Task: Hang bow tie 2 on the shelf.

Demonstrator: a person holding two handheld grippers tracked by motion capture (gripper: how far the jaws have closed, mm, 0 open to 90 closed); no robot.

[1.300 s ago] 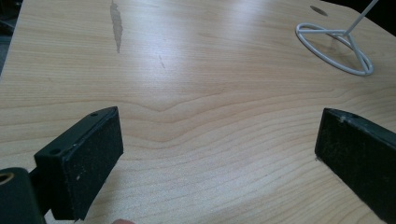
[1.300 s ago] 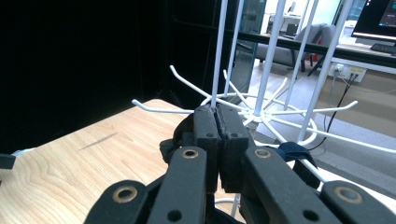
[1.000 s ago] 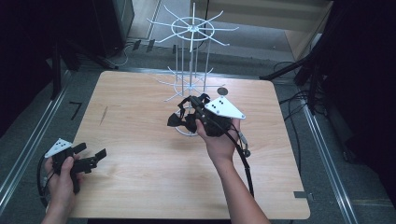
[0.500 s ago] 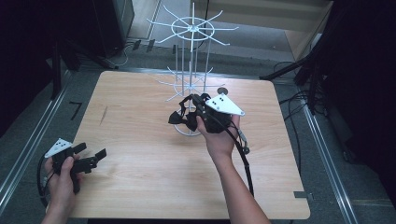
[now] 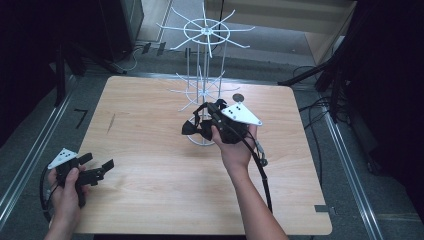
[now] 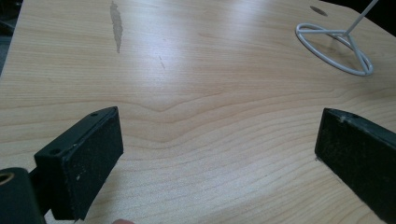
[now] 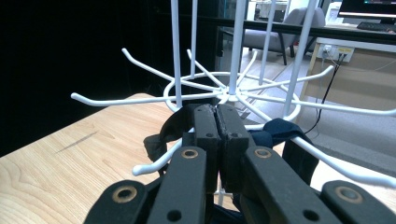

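Right gripper (image 7: 217, 122) is pressing its jaws together on dark blue fabric (image 7: 280, 128) at the white wire rack (image 5: 204, 87); left gripper (image 5: 97, 167) is resting wide apart over the light wooden table (image 6: 210, 93).

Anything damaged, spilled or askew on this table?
Only a dark streak marks the tabletop on its far left part, like a scuff or a flaw in the wood. The white wire rack stands upright. Nothing spilled.

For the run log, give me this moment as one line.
left gripper: open, idle over table | right gripper: shut on dark strap | at white wire rack lower hooks
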